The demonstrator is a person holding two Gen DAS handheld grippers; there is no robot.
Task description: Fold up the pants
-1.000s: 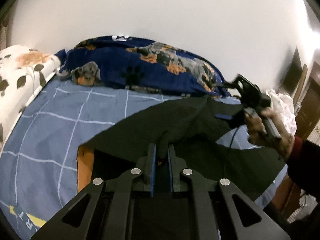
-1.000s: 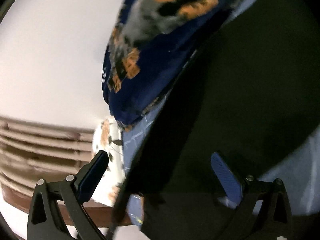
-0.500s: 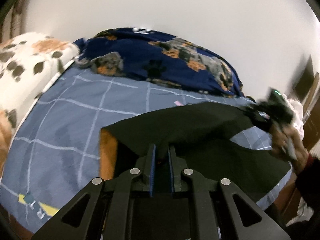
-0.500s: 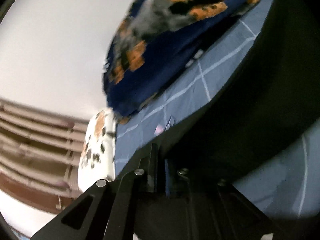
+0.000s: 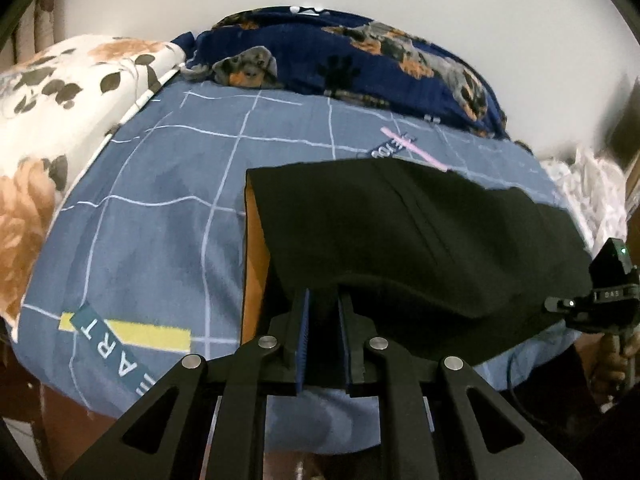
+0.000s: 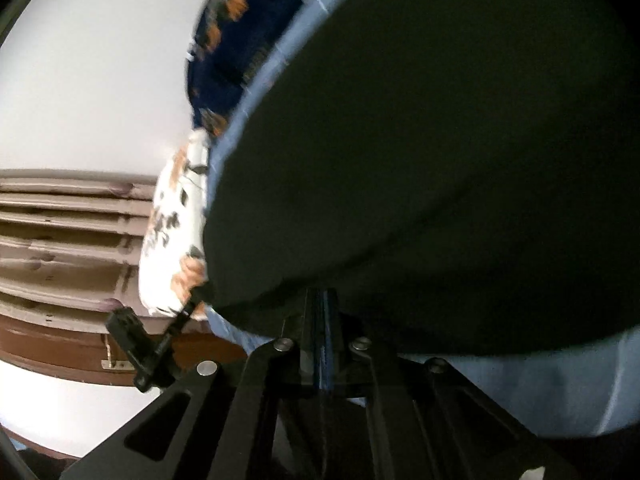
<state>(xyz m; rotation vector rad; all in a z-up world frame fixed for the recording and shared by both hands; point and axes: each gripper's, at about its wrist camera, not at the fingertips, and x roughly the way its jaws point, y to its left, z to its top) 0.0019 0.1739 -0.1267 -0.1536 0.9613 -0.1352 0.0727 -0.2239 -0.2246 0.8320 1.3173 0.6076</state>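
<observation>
Left hand-held gripper (image 5: 323, 300): pinched shut on the near edge of the black pants (image 5: 400, 232). Right hand-held gripper (image 6: 321, 294): pinched shut too, on the same near edge, further right. Pants spread out on the bed (image 5: 160, 220), humped up a little at the left grip.

Likely step now: lifting the near edge to fold it over. To do it well:
- Keep both grips tight.
- Move both hands together, at one height, to keep the edge straight.
- Carry the near edge up and over to meet the far edge.
- Line up the corners before letting go.
- Go slow, to stop the cloth from bunching.

Seen only in the left view:
- the whole shape of the pants, with the far edge and a seam down the middle
- an orange strip (image 5: 254, 260) at the left side, cannot tell what
- the dog blanket (image 5: 360, 64) and the flower pillow (image 5: 80, 80) past the pants
- the right tool from outside, with a hand (image 5: 612, 356) on its handle

Seen only in the right view, blurry and mostly full of black cloth:
- brown slats (image 6: 60, 240) off to the left
- the left tool from the side, tip right at the cloth edge
</observation>
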